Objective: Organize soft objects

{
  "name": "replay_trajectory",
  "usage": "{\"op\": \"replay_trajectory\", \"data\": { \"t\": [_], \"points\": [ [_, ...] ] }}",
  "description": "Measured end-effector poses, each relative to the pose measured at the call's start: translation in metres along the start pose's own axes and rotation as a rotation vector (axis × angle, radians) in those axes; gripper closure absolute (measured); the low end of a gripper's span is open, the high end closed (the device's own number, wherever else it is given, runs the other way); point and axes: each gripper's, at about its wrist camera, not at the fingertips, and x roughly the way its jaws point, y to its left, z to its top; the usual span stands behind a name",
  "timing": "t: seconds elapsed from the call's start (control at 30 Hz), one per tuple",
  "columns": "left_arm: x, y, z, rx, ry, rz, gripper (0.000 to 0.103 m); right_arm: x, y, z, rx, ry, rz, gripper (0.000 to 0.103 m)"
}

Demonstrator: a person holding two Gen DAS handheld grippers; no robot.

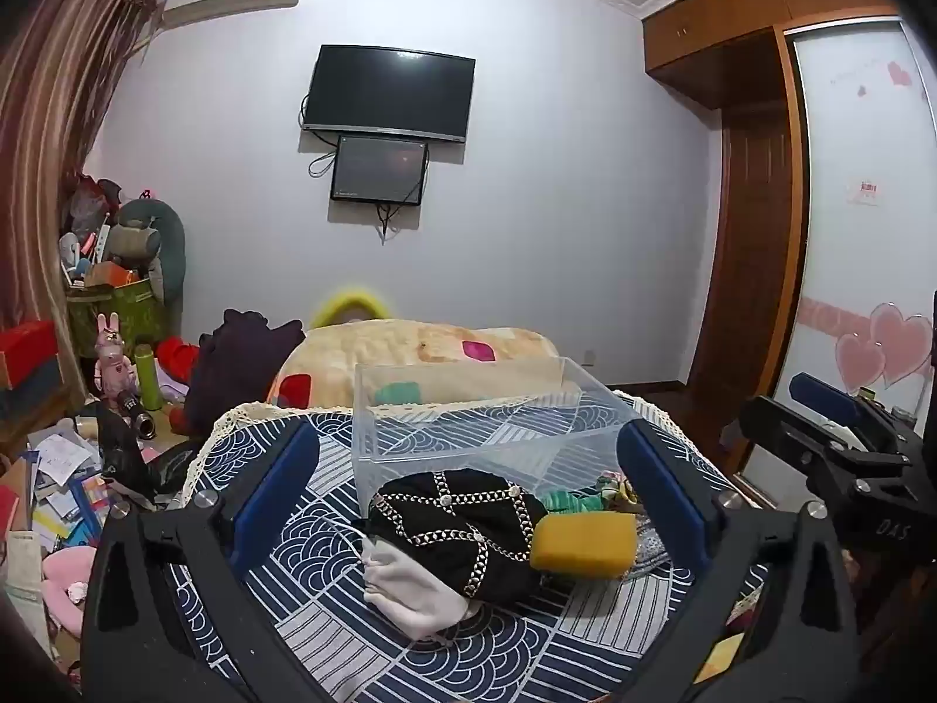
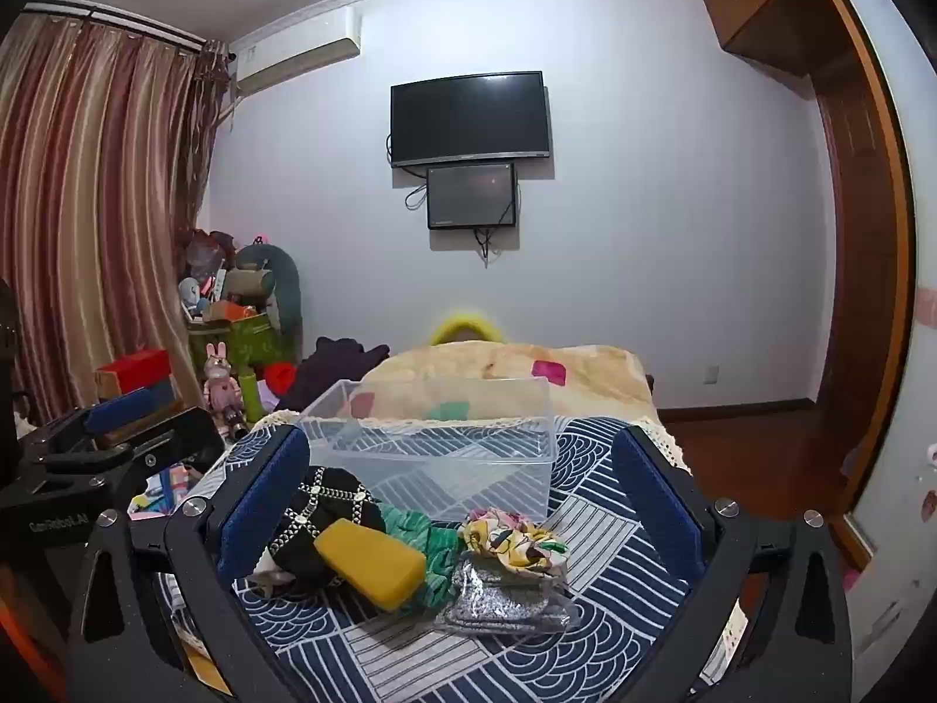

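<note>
On the blue patterned cloth (image 2: 615, 556) before you, soft objects (image 2: 421, 550) heap just before a clear bin (image 2: 433, 457). Your left tongs (image 1: 468, 498) and right tongs (image 2: 462, 504) gape wide, holding nothing. Beyond: bed (image 2: 515, 375), wall television (image 2: 468, 117), striped curtains (image 2: 88, 205).

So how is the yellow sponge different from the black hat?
The sponge is a plain yellow block; the hat is black with silvery chain criss-crosses. The sponge is smaller and holds its shape, the hat is bigger and slumped. The sponge leans on the hat. Both lie on the bed in front of the clear box.
</note>
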Motion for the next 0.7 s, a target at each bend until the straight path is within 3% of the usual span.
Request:
{"op": "replay_trajectory", "data": {
  "t": [0.7],
  "points": [
    [-0.0084,-0.0050,0.0018,0.020,-0.042,0.001,0.000,0.0008,0.0013,-0.0001,0.005,-0.002,0.012,0.000]
  ]
}}
